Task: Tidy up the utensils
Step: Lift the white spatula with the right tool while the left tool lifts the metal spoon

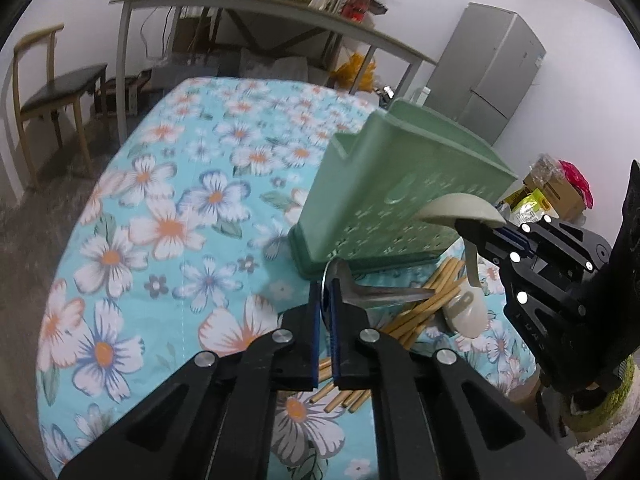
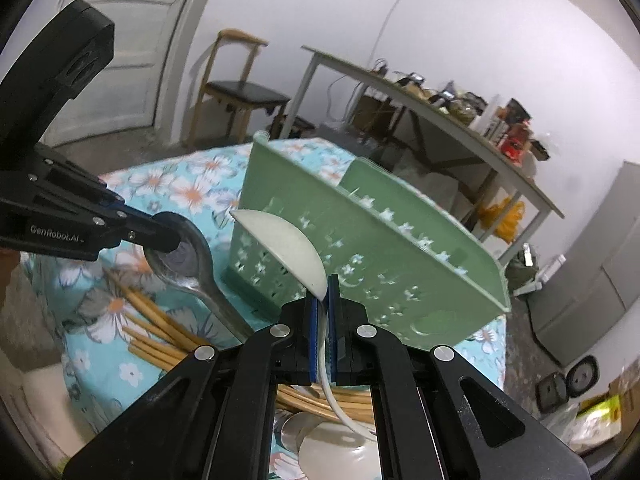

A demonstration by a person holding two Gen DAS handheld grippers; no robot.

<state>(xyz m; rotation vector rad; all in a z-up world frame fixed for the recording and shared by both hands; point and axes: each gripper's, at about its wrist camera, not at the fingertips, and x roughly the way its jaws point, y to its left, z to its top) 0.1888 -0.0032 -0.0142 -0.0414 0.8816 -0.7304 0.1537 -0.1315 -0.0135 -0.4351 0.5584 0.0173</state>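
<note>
Left claw (image 1: pixel 329 300): jaws clenched on the bowl of a metal spoon (image 1: pixel 360 292), bowl held edge-on between the blue pads. The handle runs off to the right in the left wrist view, above a loose pile of bamboo chopsticks (image 1: pixel 424 304). In the right wrist view the same spoon hangs from the claw tip with its bowl facing the camera and its handle sloping down toward the chopsticks.

Right claw (image 2: pixel 325 312): jaws clenched on the rim of a white ceramic spoon (image 2: pixel 284 248). The bowl stands up above the fingertips; the handle curves down between the fingers toward the camera. The spoon is clear of the surface.

Below the right claw, on the surface (image 1: pixel 160 200): a second white ceramic spoon (image 2: pixel 340 452) lying flat, with a round metal piece just beside it, partly hidden by the claw body. It lies at the near end of the chopstick pile. Whether it touches the chopsticks cannot be told.

Surface covering: turquoise cloth with white and orange flowers.

Behind both spoons: green plastic utensil holder (image 1: pixel 400 184), upright on the cloth, with star-shaped cutouts in its wall and a divider visible inside from the right wrist view. Both held spoons are in front of it and outside it.

Farther back: a wooden chair (image 1: pixel 48 92), a long grey table (image 1: pixel 260 12) loaded with clutter, and a grey refrigerator (image 1: pixel 492 68) against the white wall.
</note>
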